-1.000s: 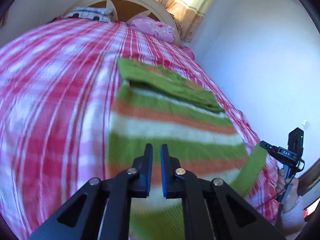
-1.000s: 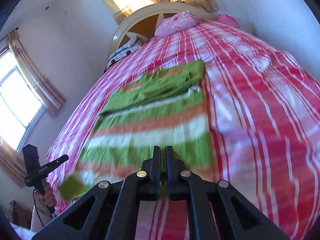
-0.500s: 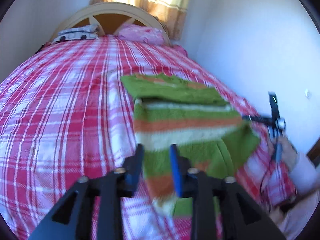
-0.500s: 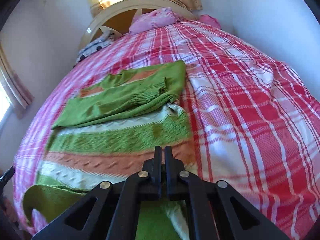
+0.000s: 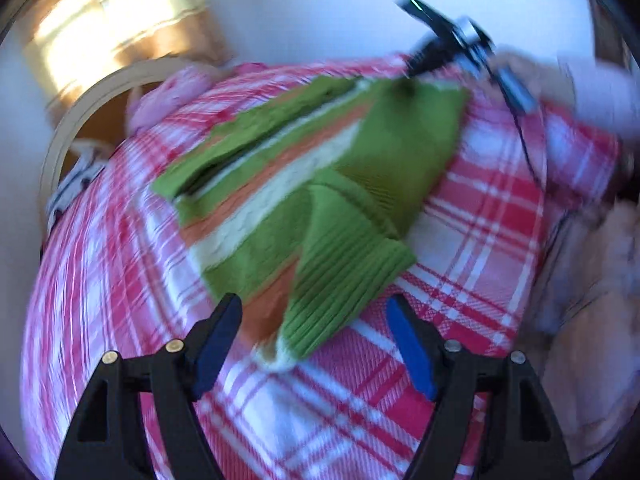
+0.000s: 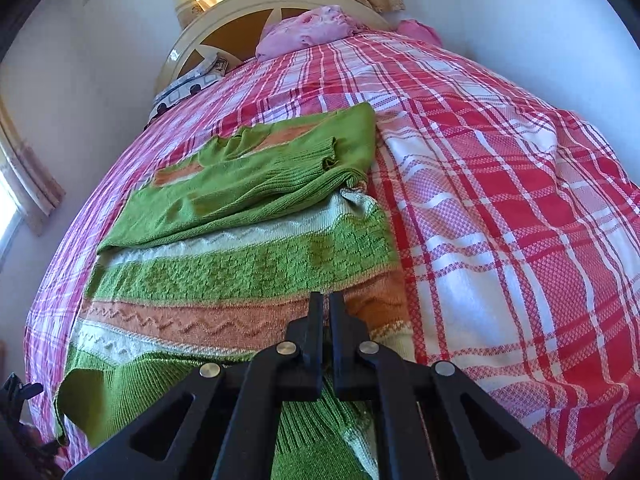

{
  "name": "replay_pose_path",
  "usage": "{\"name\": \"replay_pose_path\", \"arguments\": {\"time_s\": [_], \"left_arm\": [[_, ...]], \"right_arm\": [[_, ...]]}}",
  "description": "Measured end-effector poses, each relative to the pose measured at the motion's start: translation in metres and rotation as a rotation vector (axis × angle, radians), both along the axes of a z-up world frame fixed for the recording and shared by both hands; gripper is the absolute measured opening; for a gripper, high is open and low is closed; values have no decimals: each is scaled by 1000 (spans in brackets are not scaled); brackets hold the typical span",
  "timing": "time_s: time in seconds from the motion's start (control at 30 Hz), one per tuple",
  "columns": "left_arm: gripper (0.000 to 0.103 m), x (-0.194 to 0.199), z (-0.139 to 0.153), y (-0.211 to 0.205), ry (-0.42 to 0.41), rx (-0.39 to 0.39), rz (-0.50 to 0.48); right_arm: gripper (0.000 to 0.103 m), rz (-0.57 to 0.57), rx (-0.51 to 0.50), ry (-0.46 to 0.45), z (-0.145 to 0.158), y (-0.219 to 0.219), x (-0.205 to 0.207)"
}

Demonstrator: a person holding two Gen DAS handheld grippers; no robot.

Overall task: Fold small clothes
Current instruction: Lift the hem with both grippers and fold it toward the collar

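A small green, orange and cream striped knit sweater [image 6: 240,272] lies flat on the red plaid bedspread [image 6: 500,220], one green sleeve folded across its far part and the other across its near hem. In the blurred left wrist view the sweater [image 5: 304,184] lies ahead, its ribbed green sleeve end [image 5: 344,280] just beyond my open, empty left gripper [image 5: 316,336]. My right gripper [image 6: 325,312] is shut, low over the sweater's near hem; no cloth shows between its fingers. It also appears at the sweater's far side in the left wrist view [image 5: 440,48].
A cream headboard [image 6: 248,20] and pink pillows [image 6: 316,32] stand at the head of the bed. White walls flank the bed, with curtained windows behind and to the left. The person's arm [image 5: 592,92] shows in the left wrist view.
My left gripper opened wide, let go of the sleeve and swung round to the bed's foot. The sleeve now lies folded on the sweater. My right gripper sank toward the hem, still shut.
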State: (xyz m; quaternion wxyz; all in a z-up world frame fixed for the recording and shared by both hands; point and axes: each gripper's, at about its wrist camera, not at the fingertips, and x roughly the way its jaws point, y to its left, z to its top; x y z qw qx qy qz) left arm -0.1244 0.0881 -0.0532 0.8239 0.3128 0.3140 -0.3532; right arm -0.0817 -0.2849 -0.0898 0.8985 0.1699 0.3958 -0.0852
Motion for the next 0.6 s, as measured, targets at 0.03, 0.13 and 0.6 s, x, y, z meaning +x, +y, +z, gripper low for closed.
{"name": "replay_pose_path", "arguments": {"time_s": [0.03,0.13,0.6], "left_arm": [[77,3,-5,-6,9,19,-14],[72,23,-14,-16,54,11,-7],[38,97,-27,57,518,-659,282]], "right_arm": [[2,2,-2,1,0,1,0],[3,11,-9,0,0,2,0],[51,-68,98,-217,41,-31,-61]]}}
